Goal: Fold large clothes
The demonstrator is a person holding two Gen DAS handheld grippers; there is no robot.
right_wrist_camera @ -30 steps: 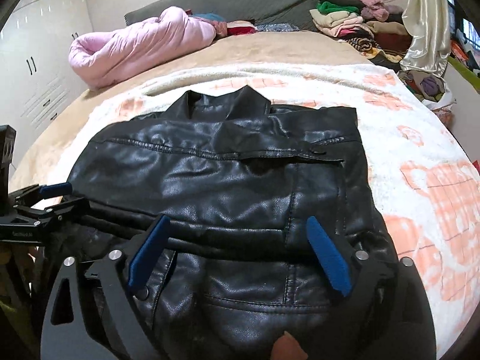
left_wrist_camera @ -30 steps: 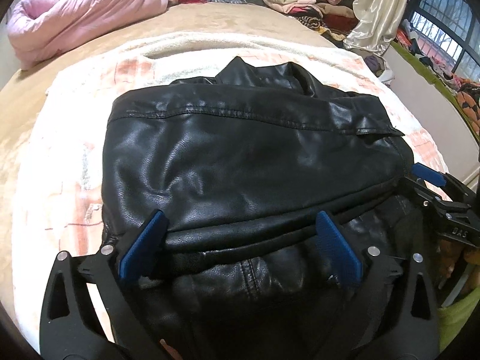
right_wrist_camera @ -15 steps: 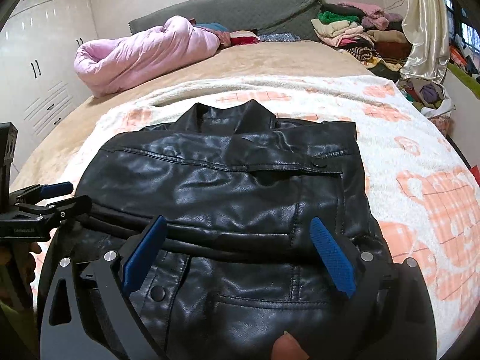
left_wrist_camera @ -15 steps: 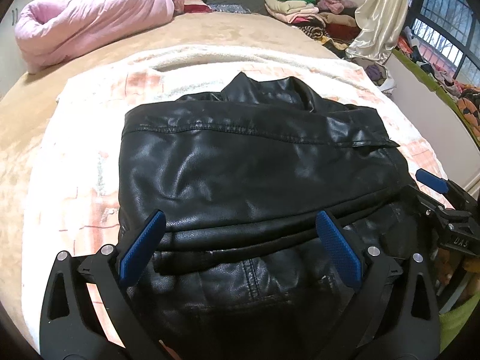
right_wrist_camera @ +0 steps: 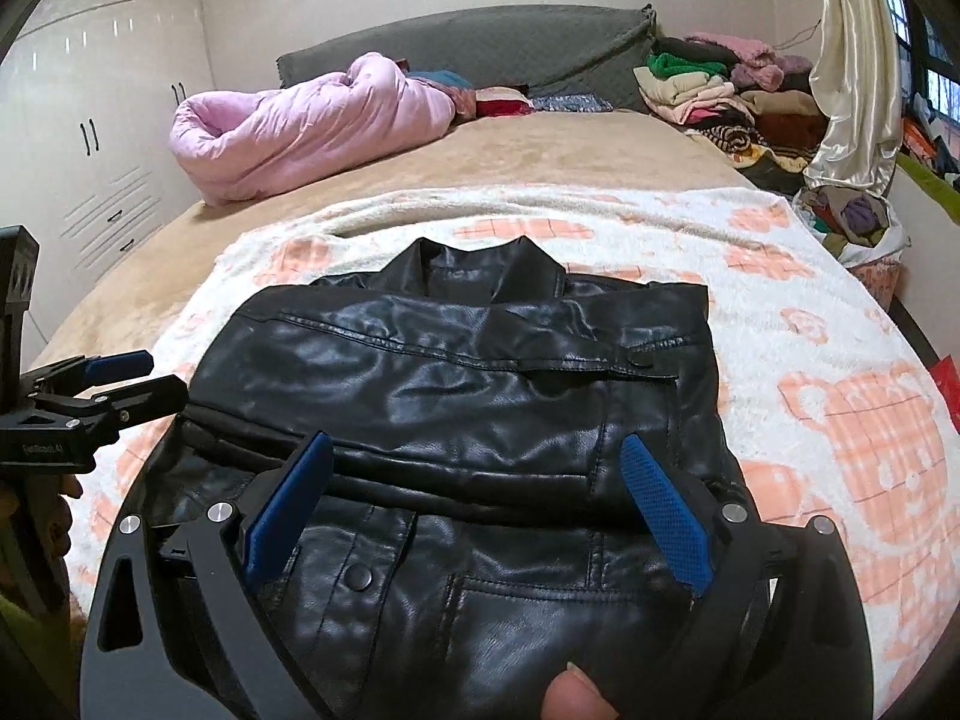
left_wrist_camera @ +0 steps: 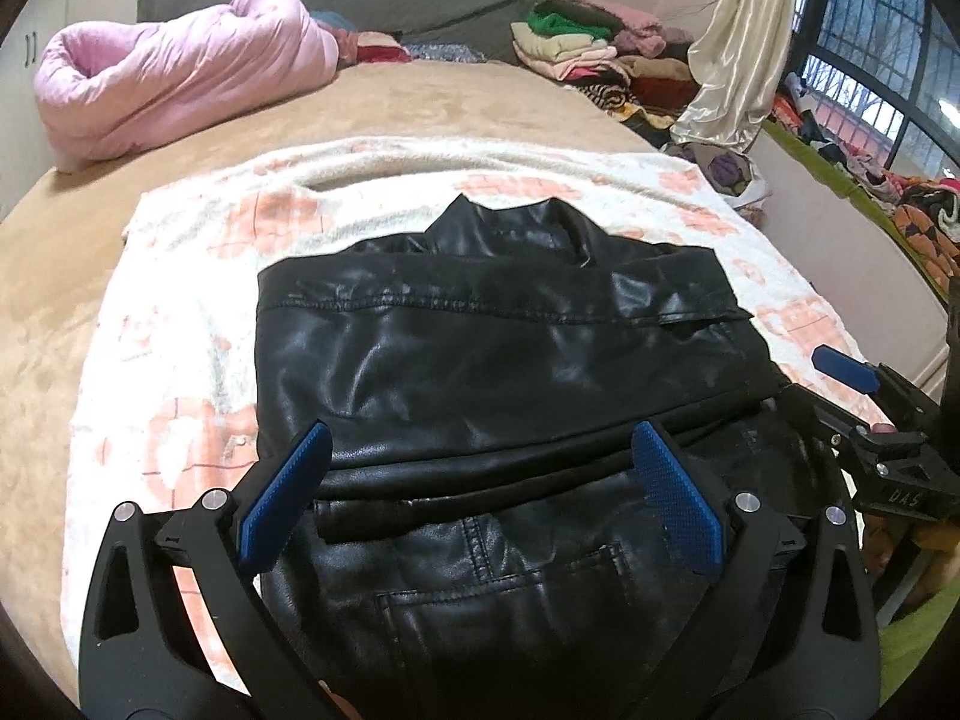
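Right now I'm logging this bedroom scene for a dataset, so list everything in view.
leather jacket: one, black, folded on the blanket, collar toward the headboard
blanket: one, white with peach checks, spread over the bed
bed cover: one, tan, under the blanket
quilt: one, pink, bundled at the bed's far left
headboard: one, grey, far end
clothes pile: one, mixed colours, far right
curtain: one, cream, right
wardrobe: one, white, left wall
left gripper: black with blue pads, open over the jacket's near edge
right gripper: same colours, open over the near edge

Wrist views, low, close — shared jacket [left_wrist_camera: 498, 372]
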